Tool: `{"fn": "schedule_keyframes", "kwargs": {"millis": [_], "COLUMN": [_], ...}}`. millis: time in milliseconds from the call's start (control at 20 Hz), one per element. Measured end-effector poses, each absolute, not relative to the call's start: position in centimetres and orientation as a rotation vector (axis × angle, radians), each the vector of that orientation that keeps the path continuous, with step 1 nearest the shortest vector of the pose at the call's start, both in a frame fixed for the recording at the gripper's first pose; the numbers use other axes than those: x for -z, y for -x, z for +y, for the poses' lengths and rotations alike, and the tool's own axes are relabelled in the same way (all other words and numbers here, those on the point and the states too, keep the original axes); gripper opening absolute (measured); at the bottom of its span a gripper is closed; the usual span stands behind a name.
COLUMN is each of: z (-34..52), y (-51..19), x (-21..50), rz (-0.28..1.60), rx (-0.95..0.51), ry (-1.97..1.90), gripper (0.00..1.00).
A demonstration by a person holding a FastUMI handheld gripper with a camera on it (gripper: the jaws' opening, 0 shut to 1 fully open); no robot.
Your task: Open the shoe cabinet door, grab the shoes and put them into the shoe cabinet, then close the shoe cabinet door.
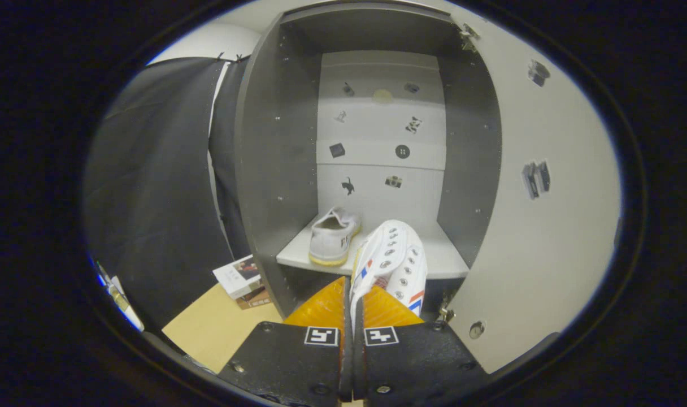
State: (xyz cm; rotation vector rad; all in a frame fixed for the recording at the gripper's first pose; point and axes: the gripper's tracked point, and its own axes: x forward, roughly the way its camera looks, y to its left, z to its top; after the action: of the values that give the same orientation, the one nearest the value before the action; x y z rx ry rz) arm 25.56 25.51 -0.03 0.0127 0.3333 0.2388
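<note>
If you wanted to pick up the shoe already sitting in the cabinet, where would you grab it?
Probably by the heel collar of the white shoe on the shelf, coming straight in from the open front: its heel faces outward. The gripper is busy now, jaws pinched on the second shoe.

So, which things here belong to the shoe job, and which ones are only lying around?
Job:
- shoe pinched in gripper
- second shoe on the shelf
- cabinet
- open door

Lying about:
- boxes beside the cabinet
</note>
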Motion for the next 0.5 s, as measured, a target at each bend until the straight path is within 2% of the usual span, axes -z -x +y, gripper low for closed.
{"fn": "schedule_keyframes", "kwargs": {"millis": [200,500], "z": [25.8,25.3], "y": [-32.2,-41.3], "x": [-1.7,0.8], "rz": [0.31,0.361], "rx": [-0.222,-0.172], "ry": [0.017,0.056], "gripper": [0.04,0.04]}}
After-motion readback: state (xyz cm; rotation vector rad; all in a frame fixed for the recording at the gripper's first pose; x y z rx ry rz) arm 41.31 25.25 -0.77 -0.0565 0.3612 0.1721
